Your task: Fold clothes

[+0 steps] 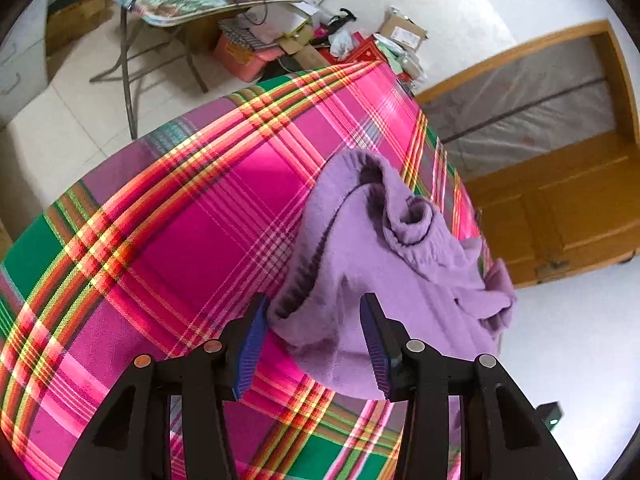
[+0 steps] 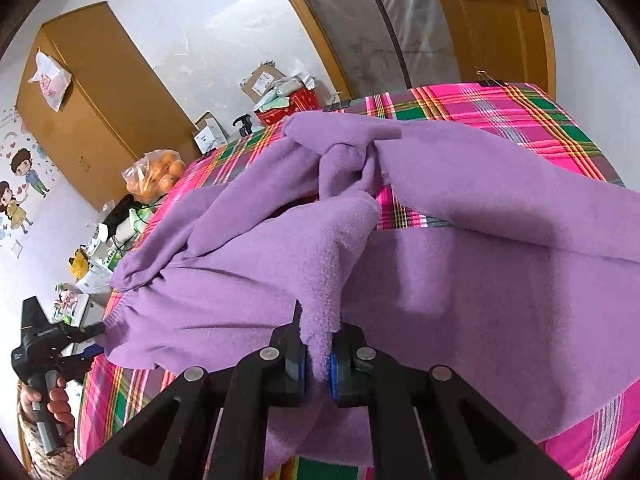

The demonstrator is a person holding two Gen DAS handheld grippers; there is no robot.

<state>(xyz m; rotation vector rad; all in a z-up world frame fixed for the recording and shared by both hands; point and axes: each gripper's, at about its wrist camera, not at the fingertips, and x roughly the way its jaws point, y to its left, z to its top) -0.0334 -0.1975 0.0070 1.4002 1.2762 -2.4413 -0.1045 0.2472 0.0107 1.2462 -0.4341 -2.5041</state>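
Pinching purple fleece (image 2: 460, 272), right claw (image 2: 318, 364); orange bag (image 2: 154, 176) behind.

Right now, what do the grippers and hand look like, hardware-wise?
Left gripper and right gripper: matte black angular linkages, round silver pivot pins, ribbed blue finger pads. No cables visible. The person's hand is bare; patterned sleeve below it.

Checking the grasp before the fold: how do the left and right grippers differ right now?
The right gripper is shut on a pinch of the purple garment; the left gripper is open, with the garment's hem between its fingers, not clamped. The right lifts a ridge of cloth; the left lifts none. Both have black fingers with blue pads.
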